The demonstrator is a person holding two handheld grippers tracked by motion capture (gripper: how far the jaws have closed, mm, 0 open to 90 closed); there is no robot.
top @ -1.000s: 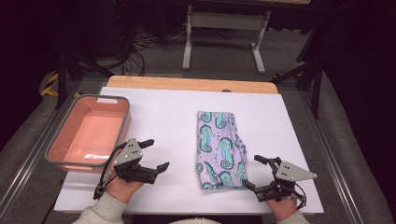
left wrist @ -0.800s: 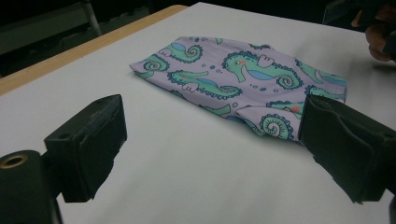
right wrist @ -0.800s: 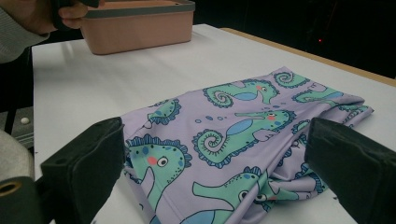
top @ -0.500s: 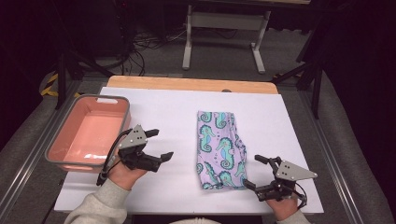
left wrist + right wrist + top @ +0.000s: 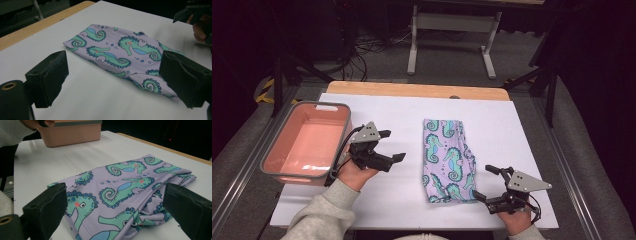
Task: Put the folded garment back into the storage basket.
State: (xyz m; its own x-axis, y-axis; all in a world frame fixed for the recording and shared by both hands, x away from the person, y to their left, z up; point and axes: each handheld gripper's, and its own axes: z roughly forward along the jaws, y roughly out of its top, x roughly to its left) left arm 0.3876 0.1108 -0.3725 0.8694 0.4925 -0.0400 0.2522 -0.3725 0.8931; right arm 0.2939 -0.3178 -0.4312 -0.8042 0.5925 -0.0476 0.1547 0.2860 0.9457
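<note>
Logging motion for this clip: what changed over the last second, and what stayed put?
The left tongs moved away from the bin, up the high view and rightward toward the seahorse cloth, jaws open and empty throughout. Nothing was gripped or released. The right tongs stayed open at the cloth's near right corner; cloth and bin did not move.

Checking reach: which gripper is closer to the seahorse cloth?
The right gripper, at the cloth's near corner; the left gripper hangs apart, by the pink bin.

A folded lilac cloth (image 5: 448, 160) printed with green seahorses lies flat on the white table, between the two sets of fingers: just beyond the right ones, well apart from the left.
</note>
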